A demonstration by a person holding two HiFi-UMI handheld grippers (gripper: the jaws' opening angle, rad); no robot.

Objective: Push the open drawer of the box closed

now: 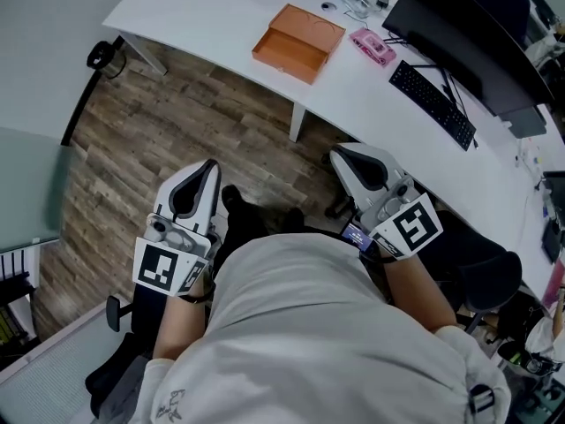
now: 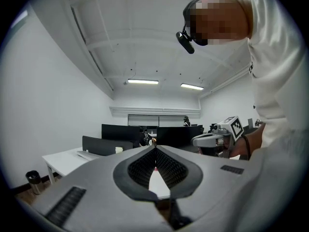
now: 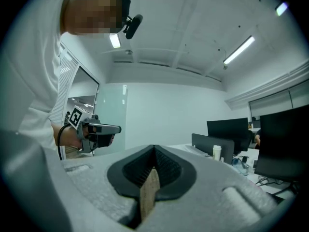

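Two grippers idle near lap (reach not begun, I judge): left gripper [image 1: 208,168] and right gripper [image 1: 342,155] pinched closed, empty, suited to pushing. Orange box [image 1: 311,25] on desk [image 1: 212,16] well apart, drawer [image 1: 284,53] open.

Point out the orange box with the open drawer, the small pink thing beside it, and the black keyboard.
Orange rectangular box with open drawer [image 1: 309,26]: head view, its flat top.
Small pink object [image 1: 372,47]: head view, its middle.
Black keyboard [image 1: 433,104]: head view, middle keys.

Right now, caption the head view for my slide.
Left gripper and right gripper, both shut, held away from the orange box, drawer open, on the desk.
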